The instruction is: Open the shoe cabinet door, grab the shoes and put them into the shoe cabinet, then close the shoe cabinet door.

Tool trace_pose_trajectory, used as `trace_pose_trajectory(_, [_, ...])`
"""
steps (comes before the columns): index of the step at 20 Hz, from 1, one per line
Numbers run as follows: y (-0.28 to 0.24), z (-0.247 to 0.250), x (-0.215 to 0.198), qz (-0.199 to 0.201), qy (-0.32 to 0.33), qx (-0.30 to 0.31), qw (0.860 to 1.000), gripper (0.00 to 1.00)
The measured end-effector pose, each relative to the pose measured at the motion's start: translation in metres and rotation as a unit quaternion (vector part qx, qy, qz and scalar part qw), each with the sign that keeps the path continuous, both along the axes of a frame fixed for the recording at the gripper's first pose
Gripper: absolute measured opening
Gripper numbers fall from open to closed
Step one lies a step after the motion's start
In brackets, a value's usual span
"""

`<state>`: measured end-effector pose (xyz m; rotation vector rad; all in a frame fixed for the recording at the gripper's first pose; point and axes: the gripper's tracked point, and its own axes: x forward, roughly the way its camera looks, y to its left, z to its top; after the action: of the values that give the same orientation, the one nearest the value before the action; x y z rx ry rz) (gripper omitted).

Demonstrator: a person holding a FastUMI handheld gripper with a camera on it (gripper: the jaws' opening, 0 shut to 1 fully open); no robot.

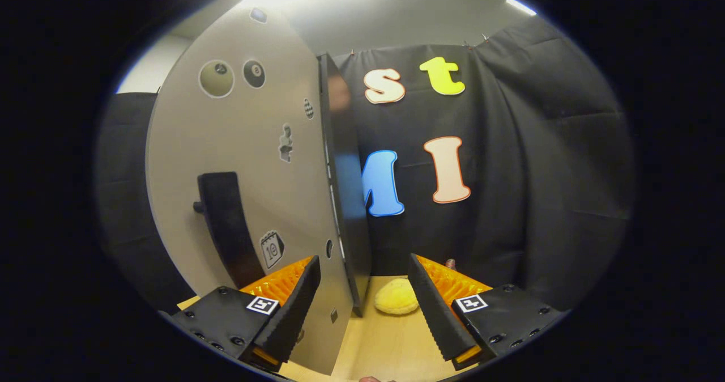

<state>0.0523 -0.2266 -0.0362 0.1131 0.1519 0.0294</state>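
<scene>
Cabinet door (249,161) stands upright just ahead of the gripper (362,305), swung out so that its pale front face is turned to the camera and its dark thin edge (342,195) is seen next to it. The gripper's fingers are spread wide apart and they hold nothing; the lower corner of the door comes down between them, closer to the left finger (291,308), and I cannot tell whether that finger touches the door. On the door's pale face there is a dark curved handle (226,229), low on the door, and several small stickers (272,249) are spread above and beside this handle. Beside the door's dark edge, on the wooden table (385,342), lies a soft yellow shoe (396,297), just in front of the right finger (436,308) and apart from the door. The inside of the cabinet is hidden behind the door.
</scene>
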Motion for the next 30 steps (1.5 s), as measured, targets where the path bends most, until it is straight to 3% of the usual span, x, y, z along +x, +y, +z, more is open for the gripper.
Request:
trace_pose_trajectory(5, [0.016,0.004,-0.01,-0.038,0.0,-0.026,0.999,0.93])
trace_pose_trajectory(14, [0.083,0.005,-0.011,-0.083,0.013,-0.019,0.996,0.93])
trace_pose_trajectory(23, [0.19,0.013,0.026,-0.074,0.018,-0.03,0.997,0.93])
trace_pose_trajectory(26, [0.233,0.027,0.056,-0.051,-0.003,-0.037,0.998,0.93])
trace_pose_trajectory(30, [0.281,0.044,0.105,-0.023,-0.066,-0.115,0.991,0.93])
